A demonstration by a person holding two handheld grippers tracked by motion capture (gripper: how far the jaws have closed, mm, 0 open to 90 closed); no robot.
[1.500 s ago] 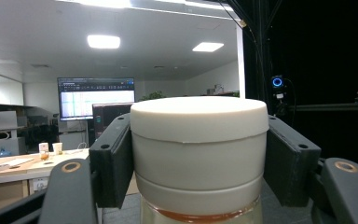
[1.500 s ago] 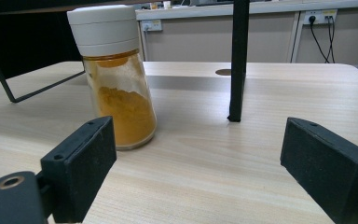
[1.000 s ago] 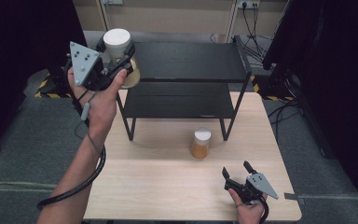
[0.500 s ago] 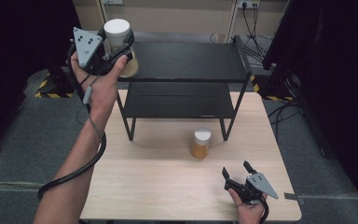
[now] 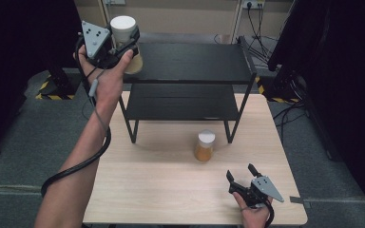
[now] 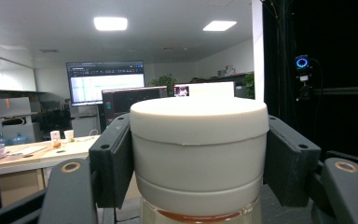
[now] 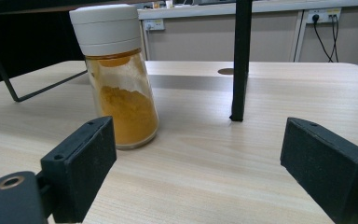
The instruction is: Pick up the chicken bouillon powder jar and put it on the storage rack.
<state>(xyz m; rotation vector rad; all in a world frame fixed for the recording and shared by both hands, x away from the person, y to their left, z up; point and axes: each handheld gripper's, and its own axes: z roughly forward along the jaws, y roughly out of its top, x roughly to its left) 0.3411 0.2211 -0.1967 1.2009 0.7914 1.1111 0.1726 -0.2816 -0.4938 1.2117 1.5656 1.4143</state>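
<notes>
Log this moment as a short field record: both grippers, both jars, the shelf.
left gripper: shut on the held jar's white lid, raised at the shelf's top left corner
held jar: white lid, clear body below, upright between the jaws
right gripper: open, low on the table, pointing toward the second jar
second jar: orange powder inside, white lid, upright on the table, untouched
shelf: black, two tiers, at the table's far side
table: light wood
</notes>
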